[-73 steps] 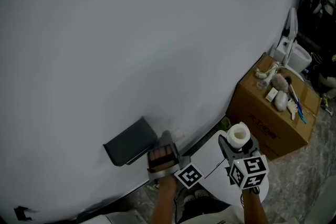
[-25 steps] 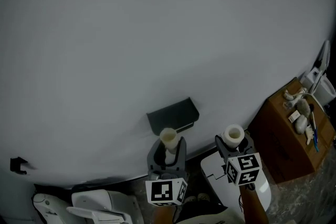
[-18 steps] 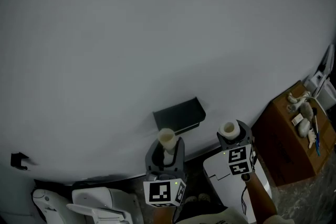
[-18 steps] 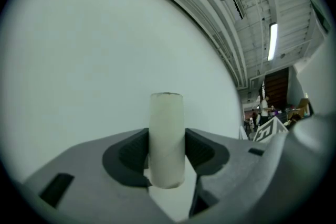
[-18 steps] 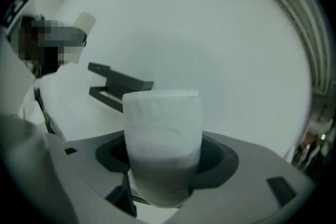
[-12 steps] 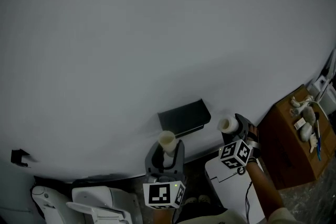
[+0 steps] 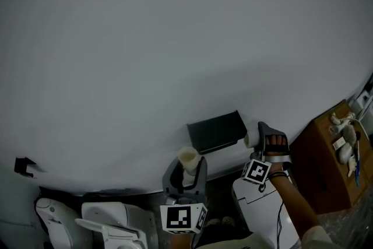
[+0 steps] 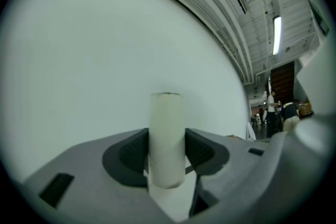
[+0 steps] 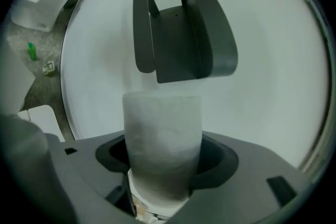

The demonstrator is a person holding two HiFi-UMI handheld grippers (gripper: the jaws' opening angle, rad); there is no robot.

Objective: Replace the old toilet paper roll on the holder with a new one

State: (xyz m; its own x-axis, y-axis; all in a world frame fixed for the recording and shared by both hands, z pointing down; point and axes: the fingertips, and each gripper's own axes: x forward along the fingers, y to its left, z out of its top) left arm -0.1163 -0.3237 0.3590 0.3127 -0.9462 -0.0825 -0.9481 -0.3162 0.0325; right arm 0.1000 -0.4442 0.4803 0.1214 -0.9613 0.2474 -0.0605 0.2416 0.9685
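No words, numbers or brand names can be read anywhere. The only signs are black-and-white square patterns on the left cube [image 7: 182, 217] and the right cube [image 7: 256, 172], each behind its gripper's fingers.

Head view steeply down on wall [image 7: 175, 38], right gripper view near holder [image 9: 181, 34] both share, left gripper view faces wall.

The thin cream cardboard tube [image 8: 167, 144], bare of paper, stands upright, clamped between the jaws of the left hand-held gripper [image 7: 186, 171], below and left of the dark grey plastic holder [image 7: 217, 132]. The holder sits on the white wall [image 7: 175, 38], with two curved side arms projecting. The thick white toilet paper roll [image 9: 163, 139], clamped in the right hand-held gripper [image 7: 260, 140], lies just beside the holder's right end, one end facing it.
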